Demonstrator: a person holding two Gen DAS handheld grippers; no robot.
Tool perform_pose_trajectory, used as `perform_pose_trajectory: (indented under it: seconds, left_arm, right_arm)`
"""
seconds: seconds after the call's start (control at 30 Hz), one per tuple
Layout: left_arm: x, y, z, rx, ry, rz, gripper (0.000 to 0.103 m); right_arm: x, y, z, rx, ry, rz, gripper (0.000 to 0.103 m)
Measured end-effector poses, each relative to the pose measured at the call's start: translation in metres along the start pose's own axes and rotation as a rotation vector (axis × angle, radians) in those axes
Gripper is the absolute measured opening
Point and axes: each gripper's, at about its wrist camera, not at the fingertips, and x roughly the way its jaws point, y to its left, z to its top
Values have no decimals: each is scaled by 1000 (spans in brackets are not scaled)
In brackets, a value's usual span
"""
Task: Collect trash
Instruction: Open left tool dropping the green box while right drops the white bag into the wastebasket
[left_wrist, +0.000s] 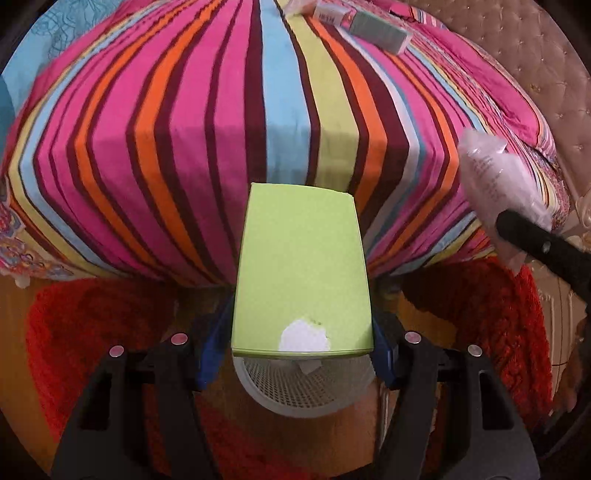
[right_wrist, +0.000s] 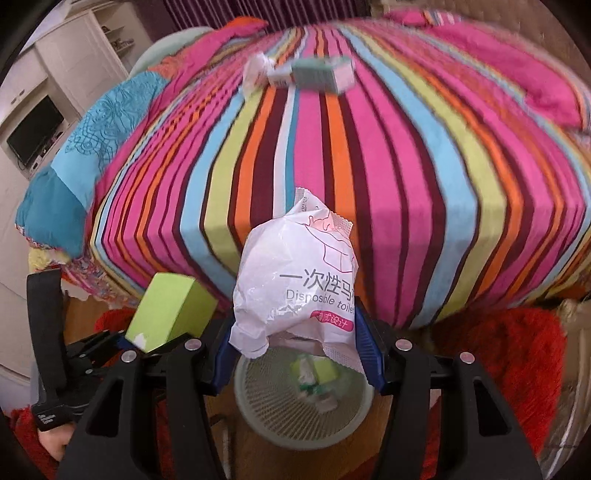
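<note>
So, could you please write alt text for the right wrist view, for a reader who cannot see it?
The right gripper holds a crumpled white plastic packet above a white mesh bin that already contains trash. At the left, the left gripper holds a green box. Behind is a striped bed with more small boxes on it.

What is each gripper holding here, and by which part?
Left gripper clamps the green box by its near end. Right gripper pinches the white plastic wrapper at its lower sides.
</note>
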Motion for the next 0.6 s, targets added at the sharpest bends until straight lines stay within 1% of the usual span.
perform_pose_trajectory:
  seconds: [0.1, 0.3, 0.5, 0.6]
  left_arm:
    - [11, -3, -5, -5, 43, -11, 63]
    - [39, -4, -15, -39, 160, -32, 63]
    - [76, 5, -24, -119, 314, -42, 63]
    - [96, 6, -29, -137, 389, -30, 63]
  right_arm:
    - [18, -5, -11, 36, 84, 26, 53]
    - [60, -17, -33, 125, 268, 70, 53]
    - [99, -24, -52, 199, 436, 99, 53]
    - [120, -28, -62, 234, 512, 91, 53]
